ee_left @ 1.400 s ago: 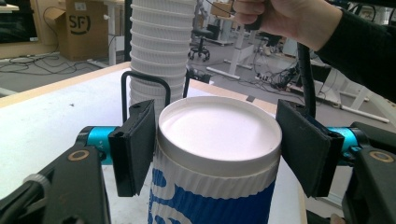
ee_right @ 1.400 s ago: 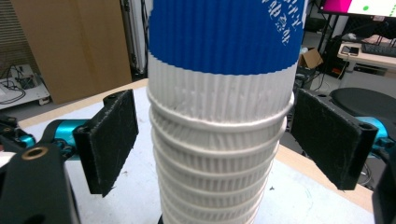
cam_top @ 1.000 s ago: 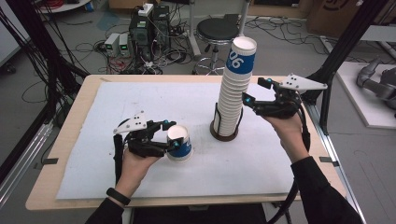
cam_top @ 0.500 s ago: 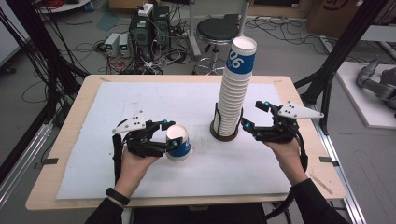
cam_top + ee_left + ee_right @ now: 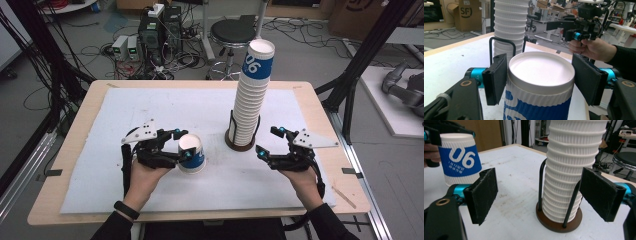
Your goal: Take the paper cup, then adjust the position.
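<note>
A white paper cup (image 5: 191,153) with a blue band marked 06 stands closed end up at the front left of the white mat. My left gripper (image 5: 182,145) is shut on it, a pad on each side (image 5: 541,75). Whether the cup (image 5: 459,160) rests on the mat I cannot tell. A tall stack of the same cups (image 5: 250,95) rises from a round brown holder (image 5: 240,145) with black wire uprights. My right gripper (image 5: 269,141) hangs low just right of the holder, open and holding nothing. In its own view the stack (image 5: 571,170) stands beyond the wide-apart pads (image 5: 541,193).
The white mat (image 5: 165,107) covers most of the wooden table (image 5: 320,107). A black stool (image 5: 235,32) and cables lie on the floor beyond the far edge. Black frame posts stand at both sides of the table.
My right gripper has come down from beside the upper part of the stack to the level of its holder. The left gripper and its cup have stayed put.
</note>
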### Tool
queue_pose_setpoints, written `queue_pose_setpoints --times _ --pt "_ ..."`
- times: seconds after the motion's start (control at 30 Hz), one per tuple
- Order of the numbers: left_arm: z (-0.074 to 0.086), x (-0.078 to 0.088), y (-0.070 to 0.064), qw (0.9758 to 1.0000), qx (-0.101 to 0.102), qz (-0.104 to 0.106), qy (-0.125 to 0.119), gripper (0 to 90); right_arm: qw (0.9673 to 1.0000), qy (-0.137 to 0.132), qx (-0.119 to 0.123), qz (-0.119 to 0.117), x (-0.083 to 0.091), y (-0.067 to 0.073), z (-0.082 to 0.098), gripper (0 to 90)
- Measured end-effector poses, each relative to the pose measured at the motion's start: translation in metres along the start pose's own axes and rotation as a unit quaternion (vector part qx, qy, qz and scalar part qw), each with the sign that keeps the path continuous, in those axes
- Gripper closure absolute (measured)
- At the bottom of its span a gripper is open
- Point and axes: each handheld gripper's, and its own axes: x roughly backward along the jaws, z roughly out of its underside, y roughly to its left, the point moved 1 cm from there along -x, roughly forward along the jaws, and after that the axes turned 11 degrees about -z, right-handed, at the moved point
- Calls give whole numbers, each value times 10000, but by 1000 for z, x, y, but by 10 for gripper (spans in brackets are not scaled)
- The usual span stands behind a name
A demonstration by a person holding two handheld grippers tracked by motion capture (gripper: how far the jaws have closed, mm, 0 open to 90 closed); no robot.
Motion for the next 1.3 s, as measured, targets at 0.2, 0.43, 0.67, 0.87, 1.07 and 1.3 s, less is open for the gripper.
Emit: queue_pose_setpoints --times 0.2,0.43,0.67,0.87,1.07,1.3 --pt "2 -2 -1 10000 -12 31 47 309 10000 72 -48 1 -2 1 8 159" --pt "3 -4 -3 9999 -33 85 72 309 9999 55 -49 -101 0 0 8 159" --pt "2 -2 -7 9999 -13 118 52 309 9984 83 106 -545 -3 3 7 159" --pt "1 -1 -10 9999 44 164 11 309 9943 227 230 -1011 -12 8 8 159" --pt "1 -4 -17 9997 16 230 26 309 9902 380 262 -1320 -21 13 10 158" --pt "1 -9 -25 9996 -45 284 -10 309 9851 527 274 -1615 -31 21 11 158"
